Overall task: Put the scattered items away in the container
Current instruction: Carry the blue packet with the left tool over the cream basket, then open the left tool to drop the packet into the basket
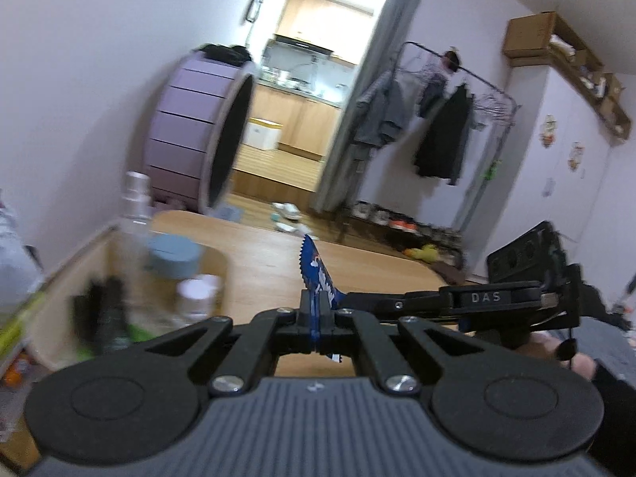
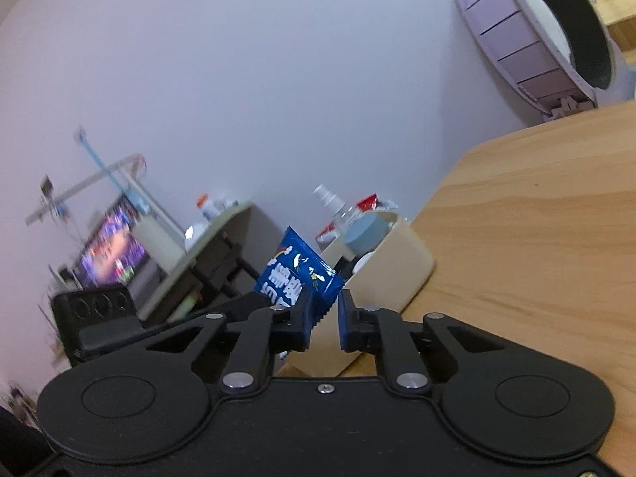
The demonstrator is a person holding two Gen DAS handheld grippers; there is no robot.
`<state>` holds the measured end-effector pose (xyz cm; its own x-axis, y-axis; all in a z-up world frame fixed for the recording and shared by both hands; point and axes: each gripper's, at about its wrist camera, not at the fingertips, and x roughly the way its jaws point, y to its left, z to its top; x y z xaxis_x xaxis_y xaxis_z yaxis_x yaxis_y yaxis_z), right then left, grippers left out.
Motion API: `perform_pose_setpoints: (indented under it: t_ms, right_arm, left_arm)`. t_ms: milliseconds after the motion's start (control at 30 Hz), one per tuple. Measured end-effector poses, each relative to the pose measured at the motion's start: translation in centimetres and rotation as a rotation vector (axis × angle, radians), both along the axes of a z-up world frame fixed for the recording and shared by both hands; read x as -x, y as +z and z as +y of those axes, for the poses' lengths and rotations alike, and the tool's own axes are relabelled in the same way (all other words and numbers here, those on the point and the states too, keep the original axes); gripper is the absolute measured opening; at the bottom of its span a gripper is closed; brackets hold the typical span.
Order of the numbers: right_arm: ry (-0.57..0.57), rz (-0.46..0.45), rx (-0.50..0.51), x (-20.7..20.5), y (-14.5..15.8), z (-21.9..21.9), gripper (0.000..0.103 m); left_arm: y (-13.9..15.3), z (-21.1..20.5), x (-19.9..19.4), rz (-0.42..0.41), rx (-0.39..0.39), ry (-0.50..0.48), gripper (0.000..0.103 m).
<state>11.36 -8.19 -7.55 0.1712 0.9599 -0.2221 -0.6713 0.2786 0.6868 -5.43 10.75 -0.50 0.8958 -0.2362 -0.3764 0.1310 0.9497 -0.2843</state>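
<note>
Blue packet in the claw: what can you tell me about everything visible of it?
The blue packet is a small, flat sachet of glossy foil or plastic, blue with white lettering, small pictures and zigzag-cut ends. It stands nearly upright, lifted above the wooden table, pinched at its lower part by the shut left claw. The right claw comes at it from the side, one finger at the packet's edge and a gap showing between its tips. It looks sealed and slightly creased.
</note>
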Motion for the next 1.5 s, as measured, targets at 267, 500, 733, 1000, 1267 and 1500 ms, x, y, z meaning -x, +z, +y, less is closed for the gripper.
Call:
perform_pose_setpoints:
  t_ms: [267, 500, 733, 1000, 1267, 1500]
  right_arm:
    - [0.025, -0.023, 0.111, 0.7, 1.2, 6.9, 0.013]
    - [0.013, -0.076, 0.245, 0.6, 1.2, 10.7, 0.013]
    - [-0.033, -0.110, 0.289, 0.7, 1.3, 11.3, 0.014]
    - [-0.069, -0.190, 0.327, 1.9, 2.3, 11.3, 0.039]
    - [-0.097, -0.256, 0.374, 3.3, 4.0, 11.7, 0.064]
    - [-0.113, -0.266, 0.460, 4.5, 5.9, 12.1, 0.093]
  left_arm:
    - [0.3, 4.3, 1.3, 0.065, -0.113, 0.177, 0.000]
    - [-1.0, 6.9, -0.8, 0.116, -0.092, 0.185, 0.000]
    - [-2.6, 7.8, -3.0, 0.194, -0.077, 0.183, 0.004]
    - [-2.1, 7.9, -1.8, 0.222, -0.174, 0.197, 0.016]
    - [-0.2, 8.1, 0.1, 0.212, -0.198, 0.220, 0.049]
    - [3.2, 8.3, 0.1, 0.308, -0.168, 0.230, 0.082]
